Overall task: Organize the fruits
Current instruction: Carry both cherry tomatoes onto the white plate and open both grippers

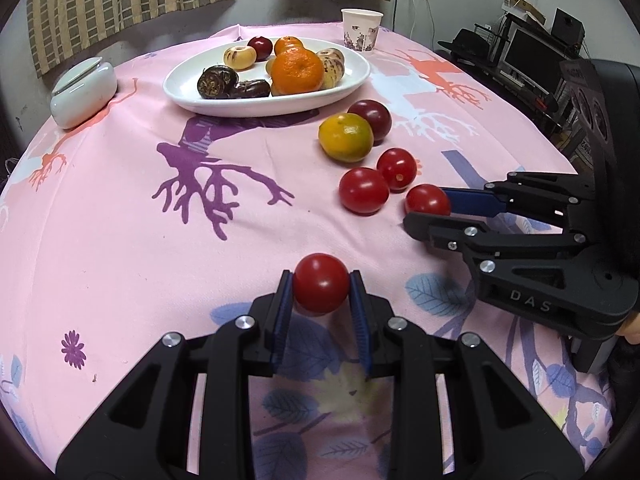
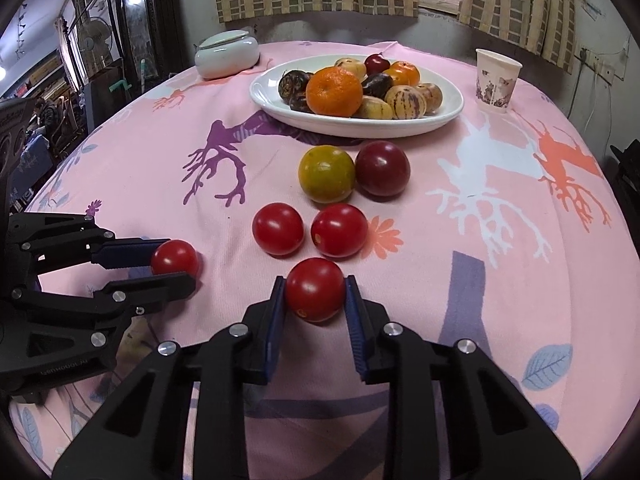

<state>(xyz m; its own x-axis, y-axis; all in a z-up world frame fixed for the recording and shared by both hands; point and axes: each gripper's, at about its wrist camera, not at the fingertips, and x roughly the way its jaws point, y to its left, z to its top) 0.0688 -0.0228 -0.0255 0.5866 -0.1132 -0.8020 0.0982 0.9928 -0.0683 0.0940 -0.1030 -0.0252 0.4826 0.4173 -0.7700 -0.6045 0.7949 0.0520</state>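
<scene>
both grippers hold a tomato now. the left gripper has its jaws pinching a red tomato at the near middle of the pink tablecloth, and the right gripper has its jaws pinching a second red tomato further to the right. whether each tomato is lifted or sits on the cloth, i cannot tell.

the other loose fruits lie between the grippers and the white plate at the far side: two more tomatoes side by side, and behind them a green-orange mandarin touching a dark red plum. the plate already carries several fruits, with a big orange in the middle.

i think the risks are these. the tomatoes are round and smooth, so a hold that sits off centre may let one slip out and roll over the cloth. too strong a squeeze may break the skin. the right gripper sits just beside the loose tomatoes and could push them away. on the full plate, a dropped tomato may roll off the edge. the paper cup stands near the plate's right side and could be tipped over.
</scene>
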